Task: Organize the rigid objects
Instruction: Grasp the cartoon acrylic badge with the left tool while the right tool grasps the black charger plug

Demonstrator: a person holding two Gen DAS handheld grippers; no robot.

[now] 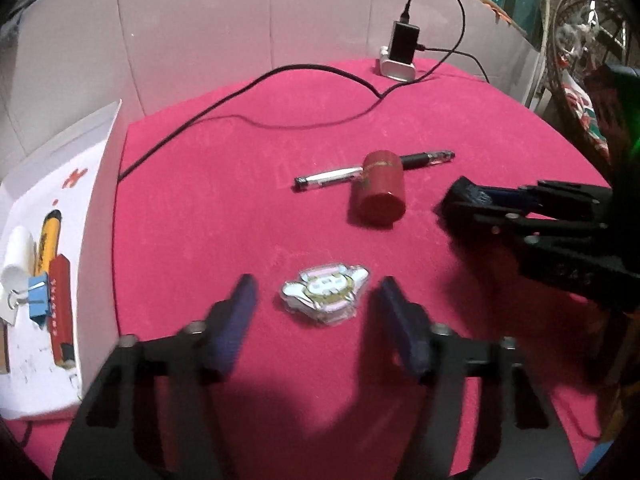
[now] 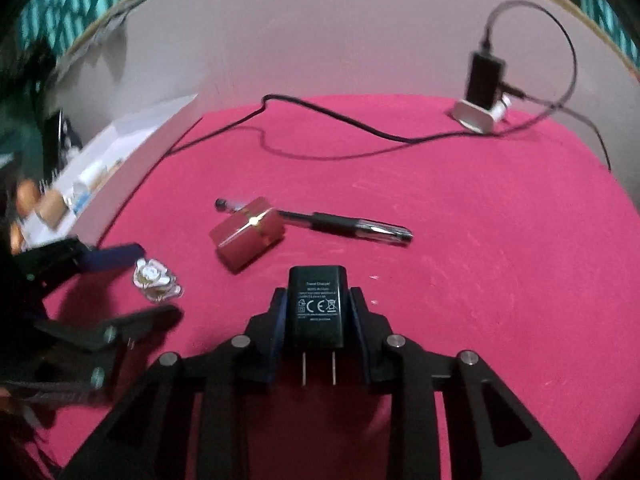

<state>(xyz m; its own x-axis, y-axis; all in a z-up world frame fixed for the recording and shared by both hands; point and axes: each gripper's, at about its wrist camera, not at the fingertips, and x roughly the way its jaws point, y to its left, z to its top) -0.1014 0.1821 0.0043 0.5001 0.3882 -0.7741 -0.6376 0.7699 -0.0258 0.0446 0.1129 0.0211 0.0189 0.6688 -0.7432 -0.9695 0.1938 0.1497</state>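
Several items already lie in the white box [image 1: 100,184]. Our right tongs [image 2: 318,312] pinch a charger [image 2: 317,308]; our left tongs [image 1: 316,312], spread, flank a badge [image 1: 325,294]. Pen [image 1: 332,176] and red cylinder [image 1: 380,190] remain on the worktop [image 1: 240,200].

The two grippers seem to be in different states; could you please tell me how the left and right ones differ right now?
The left gripper is open, its fingers either side of the flat cartoon-character charm without touching it; the right gripper is shut on the black travel charger plug. The left one holds nothing, while the right one carries its plug prongs-back above the pink tablecloth. Both have dark blue pads and hover over the same cloth.
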